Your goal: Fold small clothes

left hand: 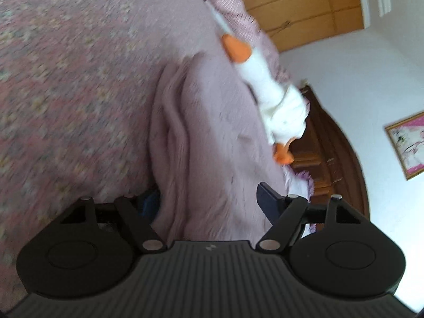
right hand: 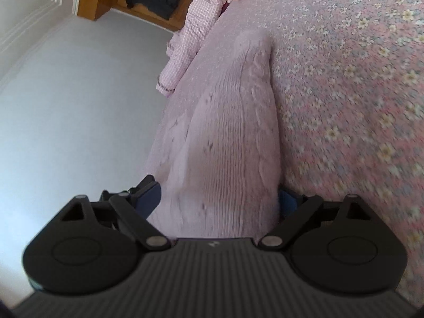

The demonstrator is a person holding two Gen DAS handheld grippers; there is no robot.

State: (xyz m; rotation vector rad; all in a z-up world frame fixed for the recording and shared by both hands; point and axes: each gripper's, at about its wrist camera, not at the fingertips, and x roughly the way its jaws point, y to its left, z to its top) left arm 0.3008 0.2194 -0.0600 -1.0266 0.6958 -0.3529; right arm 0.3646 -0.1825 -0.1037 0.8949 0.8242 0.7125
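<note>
A pink ribbed knit garment lies bunched lengthwise on the floral bedspread. My left gripper is rolled on its side and straddles the garment's near end. Its fingers stand wide apart with cloth filling the gap. In the right wrist view the same garment runs away from my right gripper. That gripper is also open, with one dark pad on each side of the knit. Both views are blurred by motion.
A white and orange plush toy lies beyond the garment near a pink checked cloth. A dark wooden headboard, a light wooden wardrobe, a framed picture and a white wall surround the bed.
</note>
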